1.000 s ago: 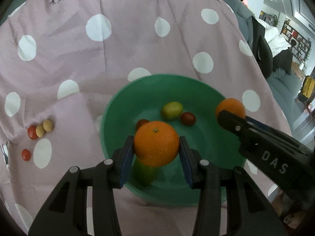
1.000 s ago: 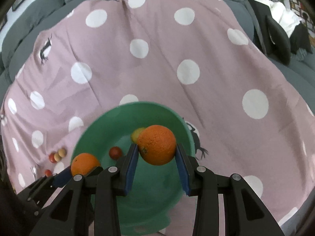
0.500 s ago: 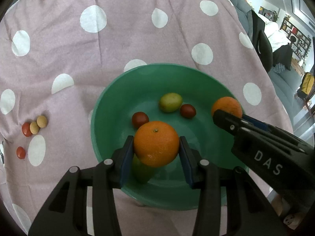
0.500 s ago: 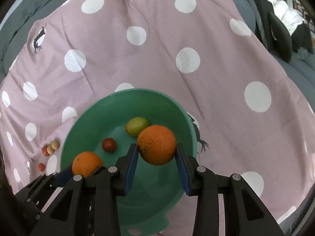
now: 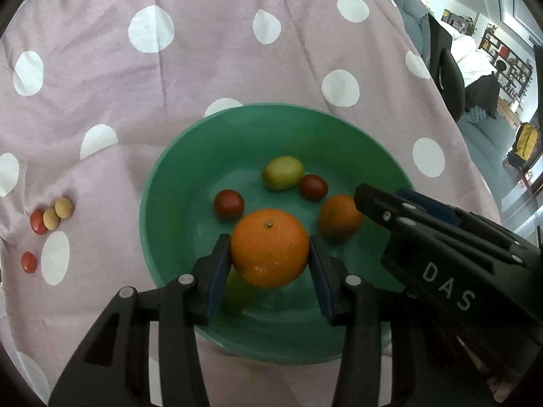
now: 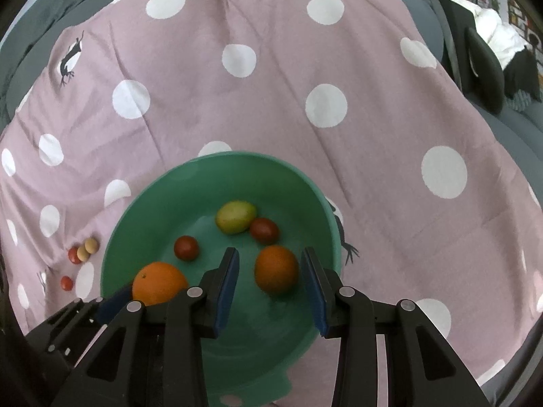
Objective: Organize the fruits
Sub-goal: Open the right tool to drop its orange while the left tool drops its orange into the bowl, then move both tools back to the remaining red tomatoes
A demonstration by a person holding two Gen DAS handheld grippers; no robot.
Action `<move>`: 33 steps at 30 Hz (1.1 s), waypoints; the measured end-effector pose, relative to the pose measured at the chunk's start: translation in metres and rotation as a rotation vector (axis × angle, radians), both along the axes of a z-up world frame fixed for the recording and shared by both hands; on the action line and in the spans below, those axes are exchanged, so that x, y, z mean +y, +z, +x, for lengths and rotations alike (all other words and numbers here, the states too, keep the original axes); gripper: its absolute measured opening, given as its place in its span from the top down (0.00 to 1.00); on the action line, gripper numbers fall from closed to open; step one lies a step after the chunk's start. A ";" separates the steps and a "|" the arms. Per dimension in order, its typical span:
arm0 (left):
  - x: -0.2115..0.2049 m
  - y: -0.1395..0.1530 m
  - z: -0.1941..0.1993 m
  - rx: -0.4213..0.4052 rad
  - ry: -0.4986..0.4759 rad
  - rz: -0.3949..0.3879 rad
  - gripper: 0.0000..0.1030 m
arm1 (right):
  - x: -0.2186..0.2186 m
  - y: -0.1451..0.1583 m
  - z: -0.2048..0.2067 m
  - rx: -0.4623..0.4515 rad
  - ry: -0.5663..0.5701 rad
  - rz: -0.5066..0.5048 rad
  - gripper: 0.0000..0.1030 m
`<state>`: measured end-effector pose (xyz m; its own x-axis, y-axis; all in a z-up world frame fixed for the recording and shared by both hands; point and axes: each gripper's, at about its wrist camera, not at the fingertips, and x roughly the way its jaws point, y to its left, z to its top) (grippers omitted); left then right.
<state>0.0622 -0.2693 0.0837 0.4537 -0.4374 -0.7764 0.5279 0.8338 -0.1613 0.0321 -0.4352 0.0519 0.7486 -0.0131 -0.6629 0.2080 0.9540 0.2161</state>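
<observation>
A green bowl [image 5: 169, 183] [image 6: 142, 224] sits on a pink polka-dot cloth. My left gripper [image 5: 268, 242] is shut on an orange [image 5: 269, 247] just above the bowl's near side; this orange [image 6: 159, 281] also shows at the lower left of the right wrist view. My right gripper [image 6: 269, 252] is open. A second orange [image 6: 276, 268] [image 5: 339, 217] lies on the bowl floor between its pads, with a gap on each side. Also in the bowl are a yellow-green fruit [image 5: 281, 178] and two small red fruits [image 5: 229, 203] [image 5: 314, 186]. A green fruit [image 5: 237, 288] is partly hidden under the held orange.
Small red and tan fruits [image 5: 51, 217] lie in a cluster on the cloth left of the bowl, with one more red fruit [image 5: 29, 261] nearer. The cloth [image 6: 271, 101] covers a grey sofa. Dark cushions [image 6: 482, 68] lie at the far right.
The orange that sat between the right gripper's pads has dropped into the bowl and lies clear of them. Both views have come closer to the bowl. The left gripper keeps its orange.
</observation>
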 end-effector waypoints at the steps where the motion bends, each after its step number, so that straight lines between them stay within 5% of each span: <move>1: 0.001 0.001 0.000 -0.003 0.001 -0.009 0.55 | 0.000 0.000 0.000 0.001 -0.002 -0.003 0.61; 7: 0.017 0.016 -0.005 -0.013 0.020 -0.079 0.45 | 0.002 0.007 -0.003 -0.036 0.006 0.002 0.60; 11: 0.037 0.030 -0.012 -0.060 0.044 -0.094 0.38 | 0.009 0.016 -0.008 -0.083 0.014 -0.010 0.51; 17: 0.097 0.042 -0.013 -0.108 0.140 -0.105 0.29 | 0.032 0.028 -0.010 -0.144 0.076 -0.031 0.51; 23: 0.177 0.041 0.008 -0.128 0.349 -0.035 0.28 | 0.055 0.037 -0.013 -0.195 0.139 -0.035 0.50; 33: 0.292 0.008 0.049 0.001 0.617 -0.123 0.29 | 0.119 0.033 -0.005 -0.203 0.283 -0.052 0.50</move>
